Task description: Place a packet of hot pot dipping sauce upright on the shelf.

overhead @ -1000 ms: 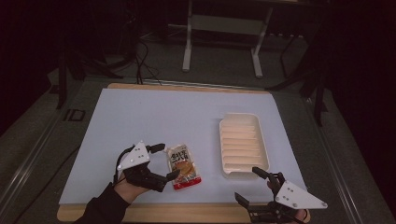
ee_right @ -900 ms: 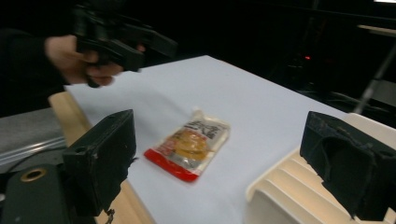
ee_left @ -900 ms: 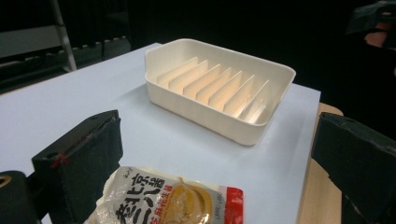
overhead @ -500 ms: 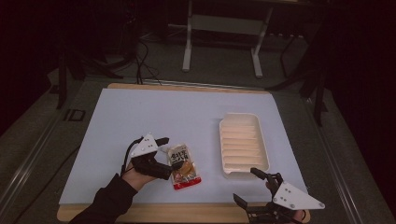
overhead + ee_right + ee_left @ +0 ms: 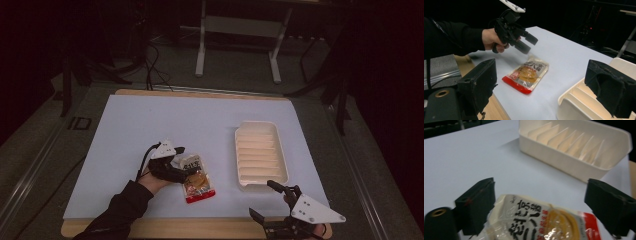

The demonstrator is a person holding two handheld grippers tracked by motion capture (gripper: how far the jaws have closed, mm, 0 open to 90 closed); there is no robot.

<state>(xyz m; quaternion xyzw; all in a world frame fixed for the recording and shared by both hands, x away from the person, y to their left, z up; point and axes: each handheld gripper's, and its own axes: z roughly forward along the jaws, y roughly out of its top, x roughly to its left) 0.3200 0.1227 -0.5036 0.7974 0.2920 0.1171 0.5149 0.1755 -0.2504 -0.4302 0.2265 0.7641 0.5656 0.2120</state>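
The table (image 5: 125,130) wears a pale blue sheet, with a strip of bare wood along the near edge. On its right half stands a white ribbed tray (image 5: 261,155), long side running away from the person, nothing in it.

Left of the tray, well apart from it, a food packet (image 5: 196,178) lies flat on the sheet: clear film over a yellow-brown filling, dark printed characters at the far end, a red band at the near end.

The left gripper (image 5: 176,165) hovers at the packet's far end, jaws spread wide and holding nothing; in the left gripper view the printed end sits between the two jaws, with the tray beyond. Whether a jaw touches the film I cannot tell. The right gripper (image 5: 270,199) waits at the near table edge just in front of the tray, jaws also wide apart and empty.

The packet looks light, soft and floppy, and its glossy film is likely slippery. Squeezing the filled middle could crush the contents, so the flat sealed edge at the printed end seems the best place to pinch; it will probably droop from there when lifted
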